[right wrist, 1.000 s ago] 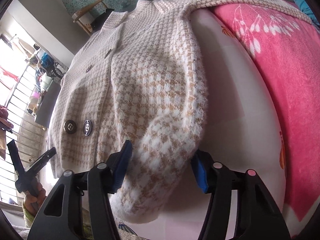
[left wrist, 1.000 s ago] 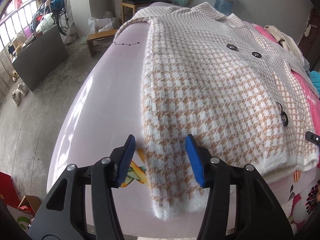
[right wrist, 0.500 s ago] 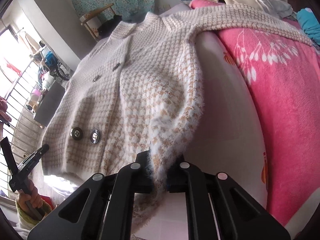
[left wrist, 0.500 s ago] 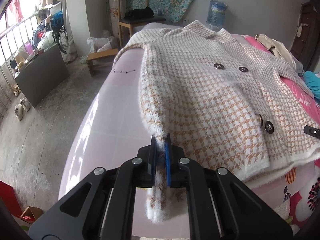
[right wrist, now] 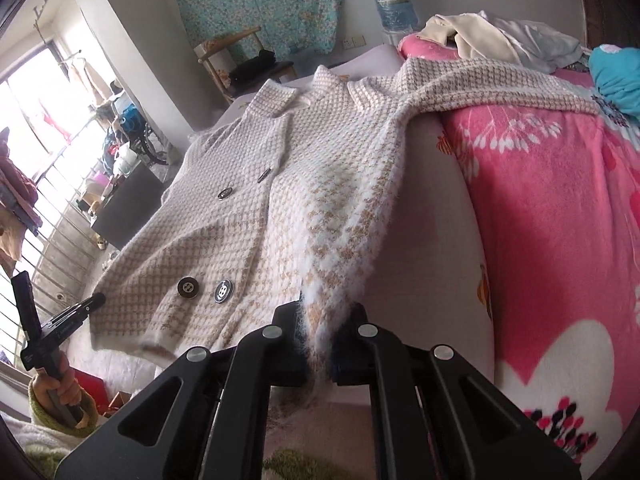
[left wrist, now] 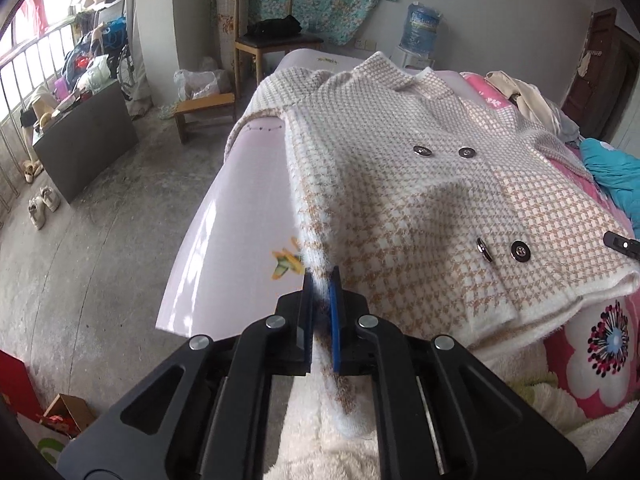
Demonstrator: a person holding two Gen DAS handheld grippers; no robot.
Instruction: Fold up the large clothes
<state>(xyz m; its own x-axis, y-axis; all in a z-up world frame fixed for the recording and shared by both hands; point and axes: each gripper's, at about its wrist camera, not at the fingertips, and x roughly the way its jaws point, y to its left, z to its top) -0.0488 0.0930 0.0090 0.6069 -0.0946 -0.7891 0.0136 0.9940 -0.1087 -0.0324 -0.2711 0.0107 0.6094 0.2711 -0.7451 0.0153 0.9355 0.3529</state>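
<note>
**A:** Where's the coat (left wrist: 420,200) sitting?

**B:** Face up on the lilac sheet (left wrist: 240,208), collar toward the far end, four buttons showing, one sleeve trailing onto the pink blanket (right wrist: 560,200). Both bottom corners are off the sheet and pinched.

**A:** Start on the coat's left side. What could go wrong?

**B:** The left gripper (left wrist: 321,300) has its blue pads clamped on only a narrow strip of the fuzzy hem corner. The knit looks heavy and slippery, so I'd guess a quick swing toward the collar could pull that strip out, and the coat would drop back crooked.

**A:** And its pose?

**B:** Angled steeply down, just beside the coat's left edge, with the fabric rising tight from the sheet into the jaws.

**A:** The coat's right side?

**B:** The right gripper (right wrist: 320,344) is closed on the other hem corner, white fluff bunched between the jaws. If one hand travels faster than the other, the fold line would likely skew. The sleeve on the blanket may drag too.

**A:** Pose there?

**B:** Also tilted down, near the coat's right edge. The left hand (right wrist: 60,392) shows low beyond the hem.
</note>
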